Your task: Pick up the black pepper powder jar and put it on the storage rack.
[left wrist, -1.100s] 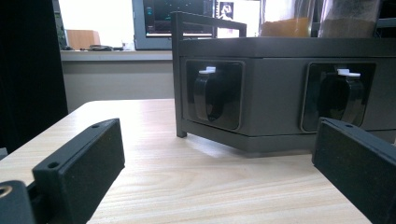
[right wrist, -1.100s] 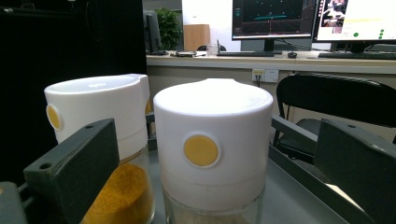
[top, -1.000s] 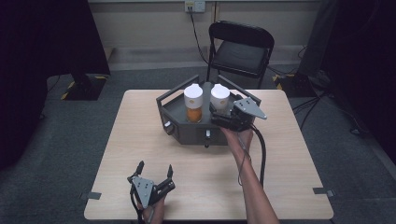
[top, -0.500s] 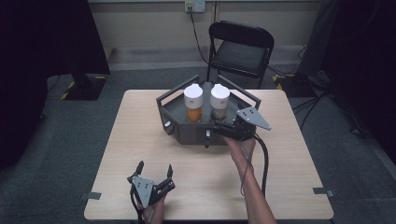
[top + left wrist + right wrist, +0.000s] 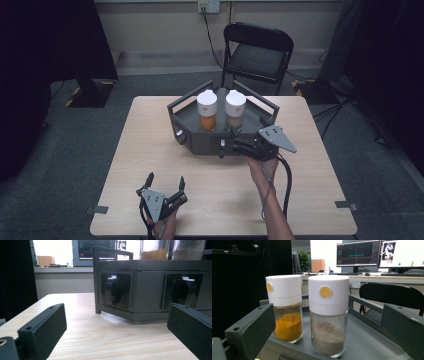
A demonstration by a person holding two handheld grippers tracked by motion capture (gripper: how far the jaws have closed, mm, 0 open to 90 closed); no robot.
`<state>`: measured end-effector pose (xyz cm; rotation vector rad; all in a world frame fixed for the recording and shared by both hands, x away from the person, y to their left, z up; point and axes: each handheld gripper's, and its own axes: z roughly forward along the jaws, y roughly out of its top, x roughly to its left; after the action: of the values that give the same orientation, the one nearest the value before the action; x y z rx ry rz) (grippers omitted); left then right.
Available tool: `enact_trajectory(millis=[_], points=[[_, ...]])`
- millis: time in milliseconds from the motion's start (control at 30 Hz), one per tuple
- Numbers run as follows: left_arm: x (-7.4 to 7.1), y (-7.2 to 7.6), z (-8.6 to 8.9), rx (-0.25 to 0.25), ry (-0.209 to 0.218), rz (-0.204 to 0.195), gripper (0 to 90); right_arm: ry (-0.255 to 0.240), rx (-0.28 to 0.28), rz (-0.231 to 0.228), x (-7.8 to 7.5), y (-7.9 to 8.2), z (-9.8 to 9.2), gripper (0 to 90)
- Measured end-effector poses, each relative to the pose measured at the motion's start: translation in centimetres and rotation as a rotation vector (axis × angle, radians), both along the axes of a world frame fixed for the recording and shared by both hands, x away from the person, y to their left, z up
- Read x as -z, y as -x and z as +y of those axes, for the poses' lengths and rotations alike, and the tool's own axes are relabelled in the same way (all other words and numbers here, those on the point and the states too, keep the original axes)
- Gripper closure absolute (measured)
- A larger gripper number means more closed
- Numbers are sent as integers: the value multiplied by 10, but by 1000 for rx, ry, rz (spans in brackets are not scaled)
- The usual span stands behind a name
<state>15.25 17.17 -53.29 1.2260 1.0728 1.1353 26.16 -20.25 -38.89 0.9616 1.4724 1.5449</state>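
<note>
Pepper jar [image 5: 328, 315] stands upright straight ahead of my right gripper [image 5: 244, 145], its grey fill and white cap centred between my spread jaws, which hold nothing; its long axis is vertical, so I judge a level approach with the jaws closing on the glass from both sides is what the next move needs. Turmeric jar [image 5: 286, 307] stands just beside it on the left in the right gripper view, close enough that the left jaw has little room between the two. Both jars rest on the floor of the grey tray [image 5: 189, 117], near its front wall; my right gripper is at that wall, far nearer than my left gripper [image 5: 165, 186], which rests open and empty low on the table [image 5: 150, 130], well apart. Beyond the table stands a chair [image 5: 257, 50].
</note>
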Motion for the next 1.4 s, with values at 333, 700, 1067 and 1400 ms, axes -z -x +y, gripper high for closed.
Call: enact_trajectory(millis=[333,700,1067,1400], points=[[0,0,0,0,0,0,17,14,24,-17,8,20,-9,0],[0,0,0,0,0,-1,17,43,60,-36,19,38,-10,0],[0,0,0,-1,0,-1,17,56,134,-38,30,59,-3,0],[0,0,0,0,0,-1,17,38,143,-14,40,70,-4,0]])
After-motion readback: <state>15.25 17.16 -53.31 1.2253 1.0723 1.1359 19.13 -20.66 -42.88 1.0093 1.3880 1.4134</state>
